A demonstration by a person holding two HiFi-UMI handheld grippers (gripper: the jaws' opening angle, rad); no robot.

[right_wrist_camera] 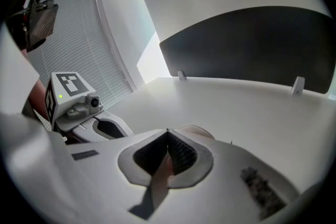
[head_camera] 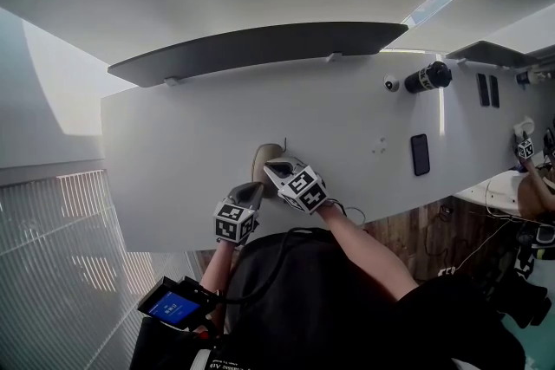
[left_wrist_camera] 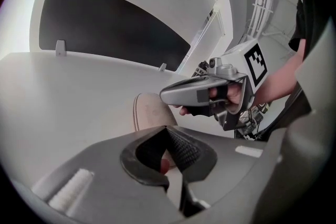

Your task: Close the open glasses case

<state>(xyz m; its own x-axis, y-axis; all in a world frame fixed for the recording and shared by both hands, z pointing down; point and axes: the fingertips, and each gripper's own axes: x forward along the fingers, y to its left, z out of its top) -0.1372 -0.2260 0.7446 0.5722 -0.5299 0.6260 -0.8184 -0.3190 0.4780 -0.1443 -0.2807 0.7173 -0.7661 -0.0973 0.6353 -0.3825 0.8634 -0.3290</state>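
A beige glasses case (head_camera: 264, 159) lies on the white table (head_camera: 173, 152) near its front edge; whether its lid is up cannot be told. My left gripper (head_camera: 251, 190) sits just in front of the case, jaws shut tip to tip. My right gripper (head_camera: 277, 171) is at the case's right side, its tip touching or just over it, jaws also shut. In the left gripper view the case (left_wrist_camera: 150, 110) shows just beyond the closed tips (left_wrist_camera: 167, 128), with the right gripper (left_wrist_camera: 202, 93) above it. In the right gripper view the case (right_wrist_camera: 198, 131) peeks out behind the closed tips (right_wrist_camera: 168, 131).
A black phone (head_camera: 420, 154) lies on the table's right part, with a black cylinder (head_camera: 427, 77) and a small white device (head_camera: 391, 83) farther back. A dark curved panel (head_camera: 260, 48) runs along the far edge. Another person's arm (head_camera: 531, 191) is at far right.
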